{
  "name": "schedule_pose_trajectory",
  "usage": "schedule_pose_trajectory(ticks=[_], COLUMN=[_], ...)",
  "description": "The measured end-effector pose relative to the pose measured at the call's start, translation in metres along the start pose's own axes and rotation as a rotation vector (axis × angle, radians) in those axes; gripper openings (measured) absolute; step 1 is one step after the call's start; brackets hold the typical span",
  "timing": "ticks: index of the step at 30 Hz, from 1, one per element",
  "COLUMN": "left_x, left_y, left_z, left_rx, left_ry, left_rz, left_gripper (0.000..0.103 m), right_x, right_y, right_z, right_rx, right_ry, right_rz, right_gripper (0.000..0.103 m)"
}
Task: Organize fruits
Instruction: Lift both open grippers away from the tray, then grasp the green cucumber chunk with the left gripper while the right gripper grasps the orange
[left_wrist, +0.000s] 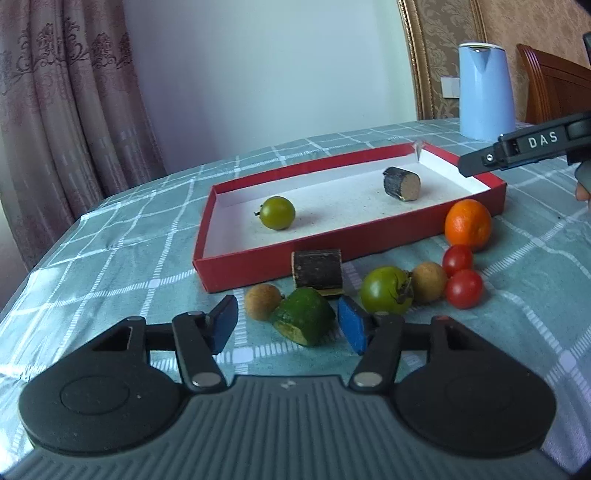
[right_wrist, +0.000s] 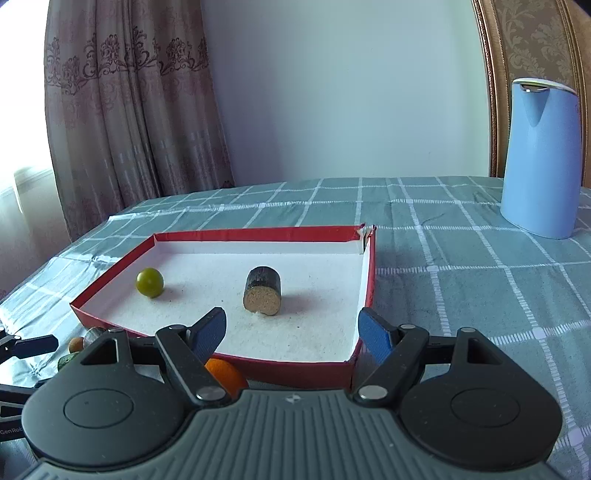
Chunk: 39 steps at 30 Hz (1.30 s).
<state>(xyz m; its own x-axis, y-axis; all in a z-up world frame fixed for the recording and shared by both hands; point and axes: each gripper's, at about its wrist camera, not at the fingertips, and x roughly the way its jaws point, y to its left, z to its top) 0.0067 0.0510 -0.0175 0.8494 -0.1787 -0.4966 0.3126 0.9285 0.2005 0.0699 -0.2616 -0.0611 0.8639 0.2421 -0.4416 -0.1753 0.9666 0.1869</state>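
Left gripper (left_wrist: 288, 325) hangs spread wide, empty, a green fruit chunk (left_wrist: 304, 320) lying between its fingertips. Ahead sits the red tray's (left_wrist: 258, 266) near wall, a green tomato (left_wrist: 277, 213) and a dark cane piece (left_wrist: 402, 183) inside. Right gripper (right_wrist: 293, 332) is released too, fingertips over the tray's near rim, open white floor beyond. Checked teal tablecloth (right_wrist: 461, 280), blue kettle (right_wrist: 541, 158), curtain (right_wrist: 122, 122) behind.
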Motion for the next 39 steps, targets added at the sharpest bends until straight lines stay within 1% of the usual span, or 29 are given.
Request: schedule_pose_trajectory(ticks=[3,4,5,9,12,14,17,20,24,26,28,30,32,34,38,39], left_x=[0.003,0.005,0.006,0.011,0.016,0.017,0.014,0.011,0.003,0.002,0.002,0.002,0.001,0.002,0.002,0.002], left_y=[-0.003,-0.004,-0.006,-0.008,-0.002,0.004,0.011,0.012,0.020,0.021,0.021,0.020,0.022,0.021,0.019,0.019], left_z=[0.001,0.000,0.000,0.003,0.005,0.004,0.004,0.004,0.002,0.001,0.002,0.002,0.002,0.002,0.001,0.001], left_rx=[0.025,0.038,0.053,0.085,0.043,0.009,-0.037,-0.045,-0.092,-0.103,-0.105,-0.106,-0.111,-0.111,-0.101,-0.101], left_ry=[0.011,0.017,0.024,0.034,0.045,0.049,0.041,0.029,-0.013,-0.015,-0.015,-0.017,-0.024,-0.019,-0.016,-0.016], left_rz=[-0.024,-0.031,-0.041,-0.046,-0.065,-0.061,-0.078,-0.073,-0.105,-0.103,-0.106,-0.104,-0.111,-0.110,-0.112,-0.110], left_gripper=[0.054,0.048,0.045,0.045,0.045,0.035,0.034,0.033,0.033,0.033,0.033,0.033,0.033,0.033,0.033,0.033], right_x=[0.000,0.000,0.001,0.004,0.002,-0.001,-0.008,-0.013,-0.018,-0.020,-0.019,-0.015,-0.009,-0.002,0.007,0.007], right_y=[0.001,0.002,0.002,0.004,0.006,0.006,0.003,0.001,0.009,0.016,0.024,0.030,0.033,0.035,0.038,0.039], right_z=[-0.001,-0.001,-0.002,-0.003,-0.003,-0.003,-0.005,-0.009,-0.017,-0.021,-0.024,-0.025,-0.025,-0.026,-0.027,-0.027], right_rx=[-0.007,-0.011,-0.013,-0.025,-0.035,-0.031,-0.012,-0.010,-0.055,-0.085,-0.117,-0.143,-0.147,-0.146,-0.143,-0.141], right_ry=[0.003,0.005,0.006,0.027,0.027,0.020,0.007,0.019,0.045,0.048,0.050,0.067,0.089,0.116,0.137,0.137], right_rz=[0.001,-0.001,-0.004,-0.007,-0.006,0.009,0.027,0.054,0.087,0.101,0.095,0.089,0.088,0.088,0.102,0.106], right_gripper=[0.079,0.079,0.079,0.079,0.079,0.079,0.079,0.079,0.079,0.078,0.078,0.072,0.068,0.062,0.058,0.050])
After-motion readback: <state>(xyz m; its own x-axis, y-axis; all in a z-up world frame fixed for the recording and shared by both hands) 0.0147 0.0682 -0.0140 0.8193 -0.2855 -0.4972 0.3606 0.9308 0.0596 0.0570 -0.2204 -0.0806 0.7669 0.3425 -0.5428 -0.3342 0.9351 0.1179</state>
